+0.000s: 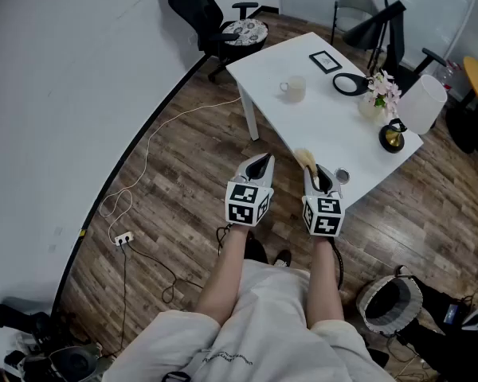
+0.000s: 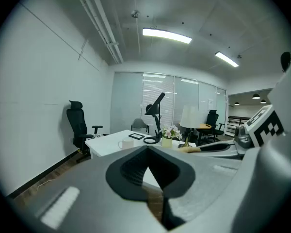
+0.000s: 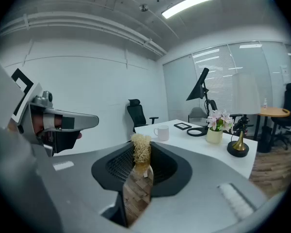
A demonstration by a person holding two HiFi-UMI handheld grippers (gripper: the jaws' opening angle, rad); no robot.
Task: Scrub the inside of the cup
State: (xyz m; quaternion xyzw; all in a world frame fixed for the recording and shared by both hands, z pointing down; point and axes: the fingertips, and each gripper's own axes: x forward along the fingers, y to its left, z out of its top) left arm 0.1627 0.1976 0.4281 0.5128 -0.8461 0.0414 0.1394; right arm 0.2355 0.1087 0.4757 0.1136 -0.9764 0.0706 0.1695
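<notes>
A white cup (image 1: pixel 293 88) stands on the white table (image 1: pixel 275 62), well ahead of both grippers. It also shows as the cup (image 2: pixel 125 143) in the left gripper view and the cup (image 3: pixel 161 133) in the right gripper view. My right gripper (image 1: pixel 319 177) is shut on a brush with tan bristles (image 1: pixel 305 158). The bristle head (image 3: pixel 141 150) sticks up between the right gripper (image 3: pixel 140 168) jaws. My left gripper (image 1: pixel 260 165) is held beside it over the wood floor. The left gripper (image 2: pixel 147 152) jaws meet with nothing in them.
On the table are a picture frame (image 1: pixel 325 60), a black ring-shaped lamp (image 1: pixel 350 83), a vase of flowers (image 1: pixel 380 94), a white-shaded lamp (image 1: pixel 421 104) and a small round tin (image 1: pixel 342 176). A black office chair (image 1: pixel 215 22) stands behind. A bin (image 1: pixel 389 302) and floor cable (image 1: pixel 131 205) lie nearby.
</notes>
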